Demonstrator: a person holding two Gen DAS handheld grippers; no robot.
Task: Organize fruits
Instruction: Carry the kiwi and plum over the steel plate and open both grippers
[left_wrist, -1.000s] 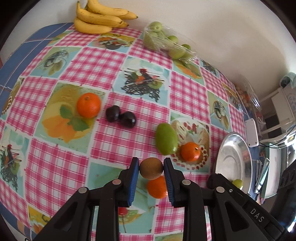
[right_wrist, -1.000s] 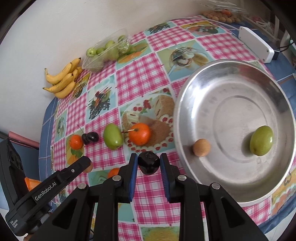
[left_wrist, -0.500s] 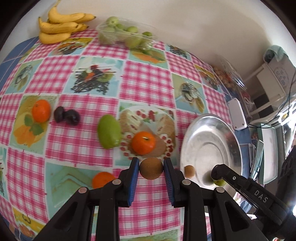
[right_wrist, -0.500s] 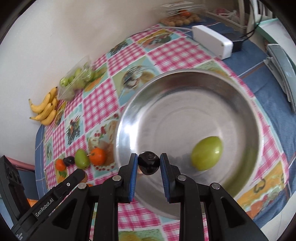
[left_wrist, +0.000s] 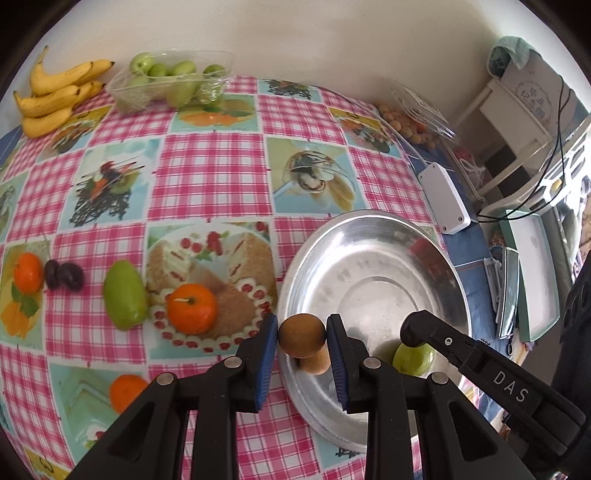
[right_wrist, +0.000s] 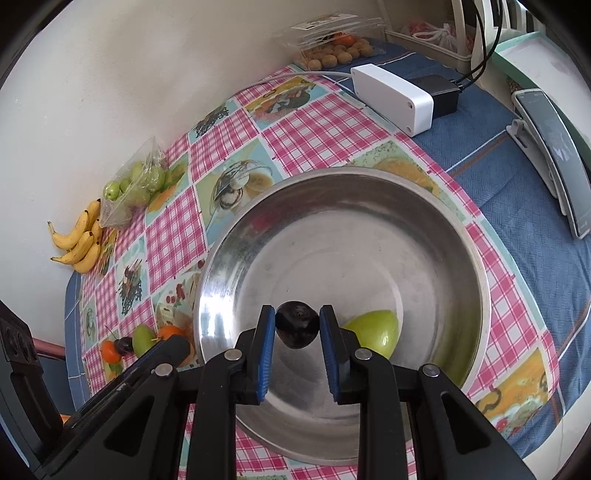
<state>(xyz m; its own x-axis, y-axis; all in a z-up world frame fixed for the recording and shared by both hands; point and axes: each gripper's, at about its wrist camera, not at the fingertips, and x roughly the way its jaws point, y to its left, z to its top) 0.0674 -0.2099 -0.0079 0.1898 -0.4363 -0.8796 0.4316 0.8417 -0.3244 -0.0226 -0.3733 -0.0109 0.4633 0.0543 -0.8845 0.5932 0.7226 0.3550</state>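
Over a steel bowl (right_wrist: 476, 258) on a pink-checked tablecloth (left_wrist: 214, 173), two hand-held grippers each clamped a piece of fruit. The left gripper (left_wrist: 302, 341) was closed on a round brown fruit (left_wrist: 302, 335), held above the bowl's near-left rim, where a second brown fruit (left_wrist: 316, 360) lay inside the bowl just below it. The right gripper (right_wrist: 297, 329) was closed on a dark plum (right_wrist: 297, 328) above the bowl's floor, with a green fruit (right_wrist: 376, 330) resting in the bowl just to its right.

Left of the bowl on the cloth lay a stemmed orange (left_wrist: 191, 308), a long green fruit (left_wrist: 125, 299) beside it, two dark plums (left_wrist: 64, 275) touching each other, and another orange (left_wrist: 27, 271) at the far left. A third orange (left_wrist: 125, 391) sat nearer the camera. Against the wall stood a bunch of bananas (left_wrist: 55, 99) and a clear tray of green fruits (left_wrist: 171, 83). Beyond the bowl, a white box (right_wrist: 391, 98) with a cable lay on blue cloth, near a clear container of small brown fruits (right_wrist: 336, 55).
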